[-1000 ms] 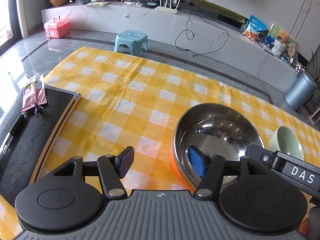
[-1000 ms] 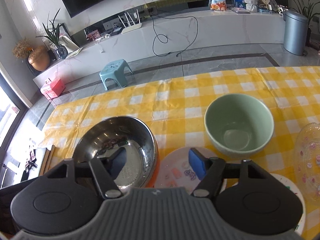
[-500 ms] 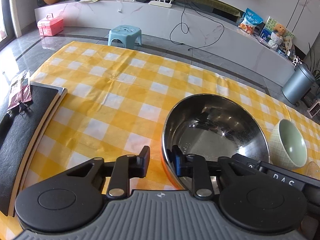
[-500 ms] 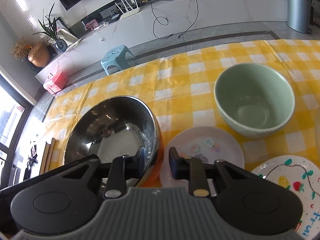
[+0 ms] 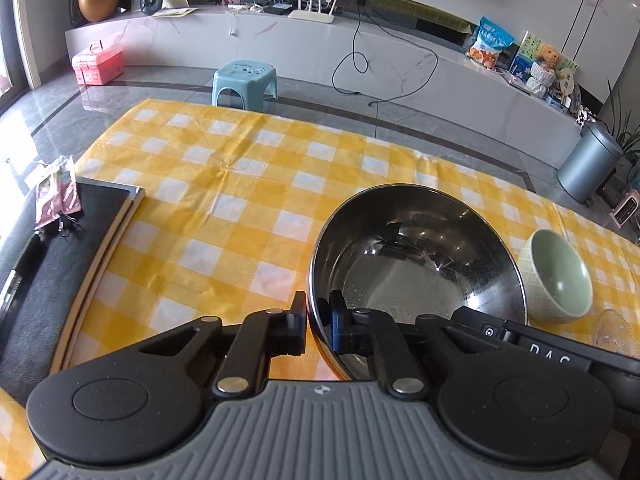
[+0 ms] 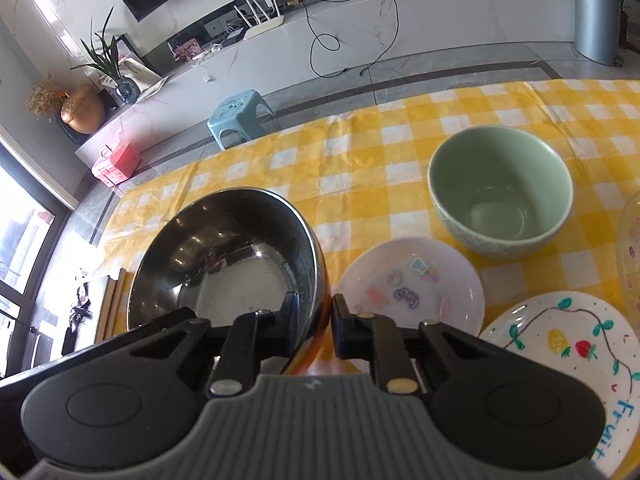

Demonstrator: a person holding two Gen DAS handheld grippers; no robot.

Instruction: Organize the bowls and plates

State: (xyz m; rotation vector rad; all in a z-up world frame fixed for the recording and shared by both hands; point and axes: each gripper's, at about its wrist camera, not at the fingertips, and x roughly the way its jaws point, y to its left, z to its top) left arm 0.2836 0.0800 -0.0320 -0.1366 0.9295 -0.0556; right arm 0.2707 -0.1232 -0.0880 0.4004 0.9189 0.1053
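Observation:
A large steel bowl (image 5: 416, 256) with an orange outside is held between both grippers above the yellow checked tablecloth (image 5: 240, 184). My left gripper (image 5: 318, 330) is shut on its near-left rim. My right gripper (image 6: 314, 320) is shut on the bowl's (image 6: 232, 256) near-right rim. A green bowl (image 6: 500, 192) stands to the right, also in the left wrist view (image 5: 560, 276). A small white plate with stickers (image 6: 412, 280) lies in front of it. A white plate with painted fruit (image 6: 568, 360) lies at the near right.
A black board (image 5: 52, 264) with a pink packet (image 5: 56, 192) lies at the table's left edge. A clear glass dish (image 6: 630, 252) is at the far right edge. Beyond the table are a blue stool (image 5: 244, 80) and a grey bin (image 5: 588, 168).
Both grippers have gone from open to shut on the steel bowl's rim. The bowl has risen and tilted slightly; the views have drawn closer to it.

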